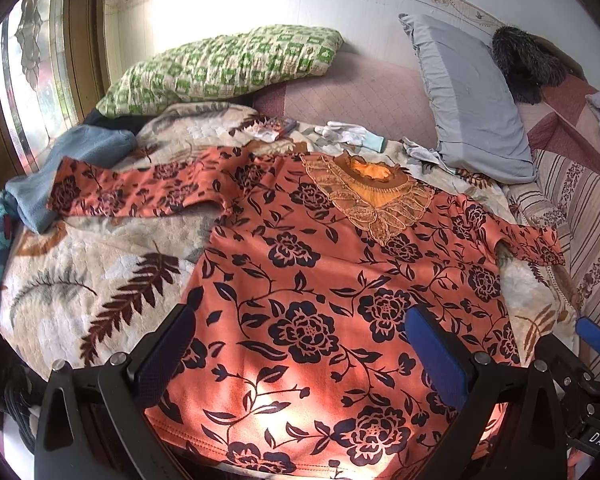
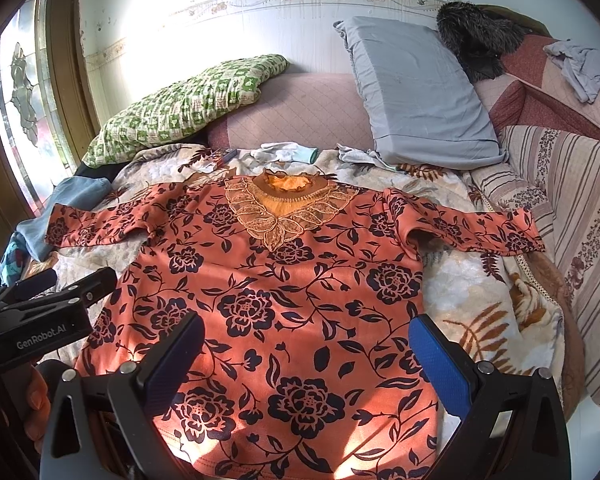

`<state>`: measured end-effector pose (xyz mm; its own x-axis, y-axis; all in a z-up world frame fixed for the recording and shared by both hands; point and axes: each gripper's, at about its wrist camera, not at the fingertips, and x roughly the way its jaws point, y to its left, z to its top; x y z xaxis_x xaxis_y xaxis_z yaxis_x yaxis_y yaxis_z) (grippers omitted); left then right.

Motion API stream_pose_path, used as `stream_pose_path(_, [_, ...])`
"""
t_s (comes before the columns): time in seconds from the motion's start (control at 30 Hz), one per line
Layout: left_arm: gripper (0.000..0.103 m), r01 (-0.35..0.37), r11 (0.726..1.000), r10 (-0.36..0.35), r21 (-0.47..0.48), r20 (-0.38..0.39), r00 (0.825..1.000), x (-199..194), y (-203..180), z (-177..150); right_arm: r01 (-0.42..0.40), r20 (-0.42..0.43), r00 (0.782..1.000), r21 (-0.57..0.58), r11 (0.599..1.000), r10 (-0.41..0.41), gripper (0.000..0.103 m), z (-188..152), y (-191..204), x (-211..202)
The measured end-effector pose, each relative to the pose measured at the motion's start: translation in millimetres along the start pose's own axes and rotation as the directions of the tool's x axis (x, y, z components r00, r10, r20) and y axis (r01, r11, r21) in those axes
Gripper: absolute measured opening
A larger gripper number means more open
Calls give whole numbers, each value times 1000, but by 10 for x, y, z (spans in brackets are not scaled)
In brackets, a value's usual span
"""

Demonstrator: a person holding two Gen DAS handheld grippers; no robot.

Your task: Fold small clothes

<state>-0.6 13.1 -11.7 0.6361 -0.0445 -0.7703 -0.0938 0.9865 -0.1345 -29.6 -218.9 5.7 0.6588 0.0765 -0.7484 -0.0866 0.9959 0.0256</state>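
Note:
An orange shirt with dark flowers [image 1: 320, 280] lies spread flat on the bed, front up, lace collar [image 1: 368, 196] at the far end and both sleeves out to the sides. It fills the right wrist view too [image 2: 284, 292]. My left gripper [image 1: 300, 344] is open and empty, hovering over the shirt's lower left part near the hem. My right gripper [image 2: 306, 354] is open and empty over the lower middle of the shirt. The left gripper also shows at the left edge of the right wrist view [image 2: 56, 292].
The shirt lies on a cream leaf-print blanket [image 1: 100, 280]. A green checked pillow [image 1: 220, 68] and a grey pillow [image 1: 472, 100] lie at the far end. A blue garment [image 1: 60, 168] lies at the left, white socks [image 1: 352, 134] beyond the collar, a striped cushion [image 2: 560, 220] at the right.

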Motion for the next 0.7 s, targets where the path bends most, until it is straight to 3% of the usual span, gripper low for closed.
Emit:
stream_pose_path(0.07, [103,35,996,-41,-79,-70,997,160,155,-34,-74,-12,997,65,995,75,103,-38,-90,78])
stream_pose_path(0.17, [103,30,983,-60,-180,-163,985,393,375,-149,-160,-41,985,154,975,168,103,-126,-353,276])
stream_pose_path(0.23, [103,11,980,-49,-200,-187,981,487,450,-219,-169,-37,983,192,967,179,103,-148,-650,427])
stream_pose_path(0.33, [103,9,984,-45,-175,-200,979,579,435,-264,-236,-8,967,358,903,256,103,-103,-1317,670])
stream_pose_path(0.43, [103,36,988,-69,-150,-219,973,665,383,-275,-265,85,959,599,756,269,103,3,-2251,1008])
stream_pose_path(0.5, [103,56,987,-89,-148,-230,969,722,376,-278,-274,152,958,728,629,241,102,72,-2914,1229])
stream_pose_path(0.63, [103,42,988,-76,-147,-236,969,848,390,-264,-248,212,969,867,433,130,101,139,-3967,1513])
stream_pose_path(0.7, [103,13,990,-46,-139,-235,971,911,412,-257,-229,210,973,903,364,91,95,130,-4291,1631])
